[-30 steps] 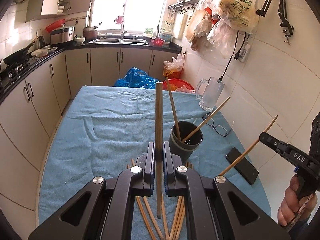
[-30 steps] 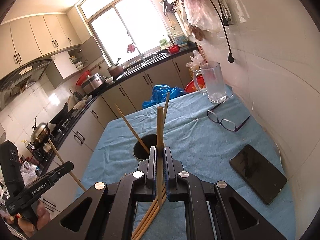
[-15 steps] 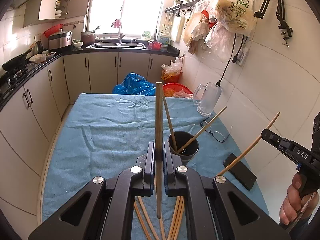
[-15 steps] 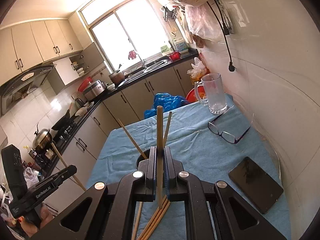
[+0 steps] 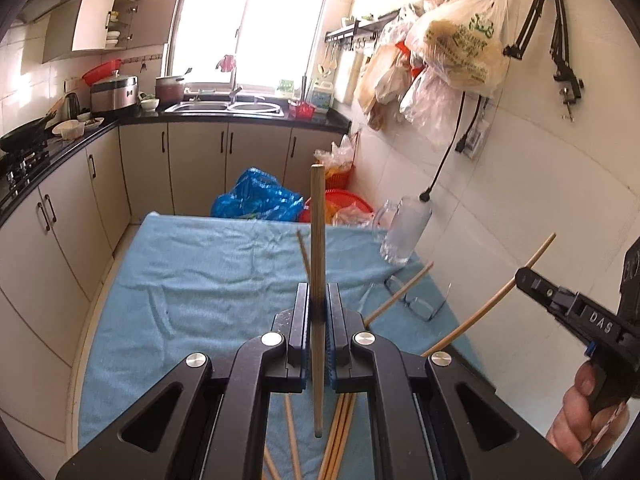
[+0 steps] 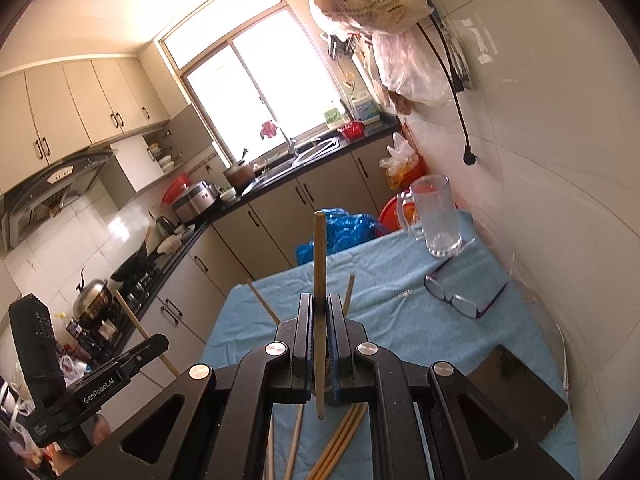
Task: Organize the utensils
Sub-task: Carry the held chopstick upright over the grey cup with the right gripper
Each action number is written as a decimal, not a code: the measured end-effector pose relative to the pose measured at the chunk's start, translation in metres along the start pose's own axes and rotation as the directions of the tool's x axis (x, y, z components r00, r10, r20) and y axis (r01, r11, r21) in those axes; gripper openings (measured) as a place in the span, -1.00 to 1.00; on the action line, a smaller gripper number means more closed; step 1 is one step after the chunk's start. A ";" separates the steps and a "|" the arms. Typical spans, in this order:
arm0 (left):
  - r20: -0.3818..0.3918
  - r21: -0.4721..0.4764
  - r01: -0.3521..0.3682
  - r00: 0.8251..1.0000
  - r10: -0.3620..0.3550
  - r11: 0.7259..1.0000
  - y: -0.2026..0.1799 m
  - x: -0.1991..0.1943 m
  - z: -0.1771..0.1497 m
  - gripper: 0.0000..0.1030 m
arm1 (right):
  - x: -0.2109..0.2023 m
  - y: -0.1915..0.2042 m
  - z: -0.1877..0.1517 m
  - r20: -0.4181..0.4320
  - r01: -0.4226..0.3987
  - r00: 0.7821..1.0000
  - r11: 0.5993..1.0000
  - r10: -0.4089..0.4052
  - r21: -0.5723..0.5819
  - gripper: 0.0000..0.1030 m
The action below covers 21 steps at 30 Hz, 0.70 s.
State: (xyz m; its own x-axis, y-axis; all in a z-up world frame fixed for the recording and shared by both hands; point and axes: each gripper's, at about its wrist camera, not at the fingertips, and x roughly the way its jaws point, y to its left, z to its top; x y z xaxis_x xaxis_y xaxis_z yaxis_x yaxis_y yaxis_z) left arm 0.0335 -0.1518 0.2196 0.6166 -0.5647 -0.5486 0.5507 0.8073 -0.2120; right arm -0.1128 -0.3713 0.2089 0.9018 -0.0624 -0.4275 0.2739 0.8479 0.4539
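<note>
My left gripper is shut on a wooden chopstick that stands upright between its fingers. My right gripper is shut on another upright chopstick. Each gripper also shows in the other's view, the right one holding its chopstick aslant and the left one likewise. Two chopsticks stick up from the dark holder, which is hidden behind my fingers in both views. Several loose chopsticks lie on the blue cloth below the grippers.
A glass mug stands at the table's far right by the tiled wall. Glasses and a black phone lie on the right side. Kitchen cabinets run along the left and back; bags hang on the wall.
Both grippers have risen and tilted up with their chopsticks. The dark holder, visible before, has slipped out of sight behind the fingers.
</note>
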 end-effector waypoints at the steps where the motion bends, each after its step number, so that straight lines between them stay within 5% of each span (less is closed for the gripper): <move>1: 0.013 -0.005 0.002 1.000 -0.002 1.000 -0.001 0.000 0.006 -0.88 | 0.001 0.000 0.003 0.006 -0.001 1.000 1.000 0.001 0.004 -0.87; 13: 0.083 -0.085 0.004 0.997 0.003 0.996 0.002 0.033 0.044 -0.88 | 0.029 -0.005 0.037 0.056 0.012 0.998 0.999 -0.014 0.041 -0.87; 21: 0.013 -0.112 -0.008 1.000 0.009 0.994 0.009 0.085 0.029 -0.88 | 0.068 -0.018 0.033 -0.018 0.028 0.999 0.997 -0.026 0.068 -0.87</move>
State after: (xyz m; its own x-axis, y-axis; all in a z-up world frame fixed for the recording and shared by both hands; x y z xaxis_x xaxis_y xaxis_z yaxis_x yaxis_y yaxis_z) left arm 0.1073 -0.1979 0.1948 0.6285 -0.5594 -0.5403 0.4796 0.8257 -0.2970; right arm -0.0455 -0.4078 0.1979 0.8882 -0.0754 -0.4533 0.3207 0.8082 0.4940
